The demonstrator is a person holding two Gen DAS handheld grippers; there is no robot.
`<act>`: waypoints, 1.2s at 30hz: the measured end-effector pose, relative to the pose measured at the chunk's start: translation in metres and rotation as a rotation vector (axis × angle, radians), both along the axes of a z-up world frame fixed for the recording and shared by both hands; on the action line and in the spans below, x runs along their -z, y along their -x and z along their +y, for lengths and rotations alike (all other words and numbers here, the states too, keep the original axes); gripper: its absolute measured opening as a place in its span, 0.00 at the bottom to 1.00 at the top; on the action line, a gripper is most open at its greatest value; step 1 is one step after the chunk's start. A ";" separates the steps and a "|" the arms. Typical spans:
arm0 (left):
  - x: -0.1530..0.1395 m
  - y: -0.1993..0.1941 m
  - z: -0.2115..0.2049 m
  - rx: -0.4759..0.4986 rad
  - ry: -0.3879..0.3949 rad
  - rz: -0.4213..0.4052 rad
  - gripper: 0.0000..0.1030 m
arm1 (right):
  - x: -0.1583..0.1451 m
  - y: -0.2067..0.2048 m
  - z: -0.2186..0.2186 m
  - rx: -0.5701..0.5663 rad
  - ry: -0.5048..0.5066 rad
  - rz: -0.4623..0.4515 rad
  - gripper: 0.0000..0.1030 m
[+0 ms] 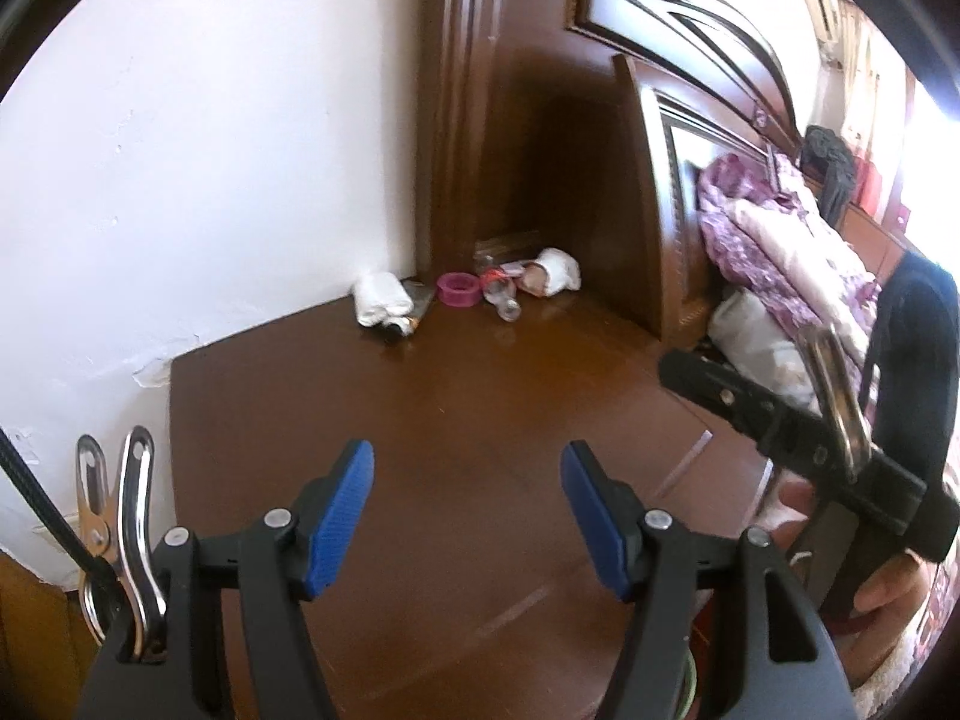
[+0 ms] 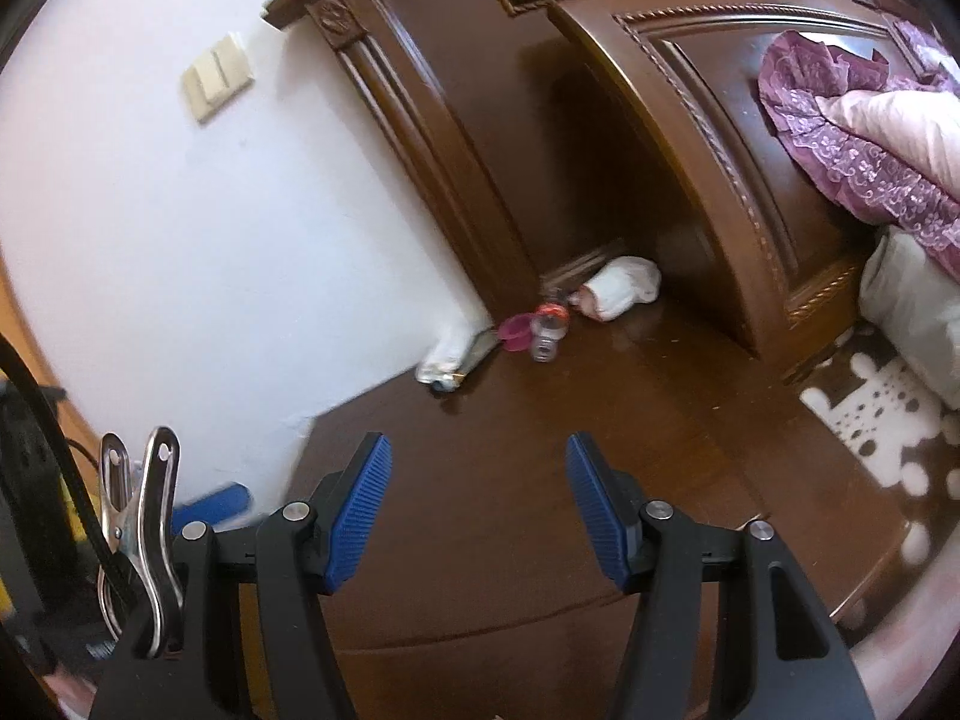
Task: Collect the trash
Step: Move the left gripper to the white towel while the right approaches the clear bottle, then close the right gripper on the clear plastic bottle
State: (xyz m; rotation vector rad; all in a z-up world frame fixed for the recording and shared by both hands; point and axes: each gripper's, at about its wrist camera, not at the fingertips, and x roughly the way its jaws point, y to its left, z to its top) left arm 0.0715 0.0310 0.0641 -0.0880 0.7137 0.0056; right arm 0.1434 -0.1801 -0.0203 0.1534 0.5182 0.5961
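Note:
Trash lies in the far corner of the brown floor, where the white wall meets the dark wooden bed frame: a white crumpled wad, a pink round tub, a clear plastic bottle on its side, and a white bundle. My left gripper is open and empty, well short of the pile. My right gripper is also open and empty, equally far back. The left wrist view shows the right gripper at the right edge, with a hand holding it.
A carved dark headboard stands right of the trash. A purple lace quilt and a white pillow lie on the bed. A brown and white rug covers the floor on the right. A wall corner juts out on the left.

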 end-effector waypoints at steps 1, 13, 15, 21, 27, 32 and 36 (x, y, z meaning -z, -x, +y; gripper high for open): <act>0.000 -0.006 0.005 -0.009 -0.006 0.000 0.69 | 0.001 -0.006 0.000 0.009 0.015 0.003 0.60; 0.034 -0.125 0.068 -0.116 0.001 0.126 0.72 | 0.000 -0.089 0.010 0.052 0.028 0.111 0.60; 0.040 -0.150 0.080 -0.147 0.036 0.149 0.72 | -0.002 -0.107 0.013 0.052 0.041 0.124 0.60; 0.057 -0.199 0.098 -0.199 0.064 0.188 0.72 | 0.003 -0.143 0.047 0.078 0.234 0.089 0.60; 0.074 -0.224 0.102 -0.203 0.080 0.225 0.72 | 0.019 -0.171 0.082 0.058 0.312 0.130 0.60; 0.079 -0.228 0.106 -0.192 0.123 0.201 0.58 | 0.033 -0.178 0.100 0.060 0.403 0.120 0.60; 0.079 -0.223 0.113 -0.186 0.156 0.199 0.11 | 0.038 -0.186 0.101 0.044 0.349 0.156 0.33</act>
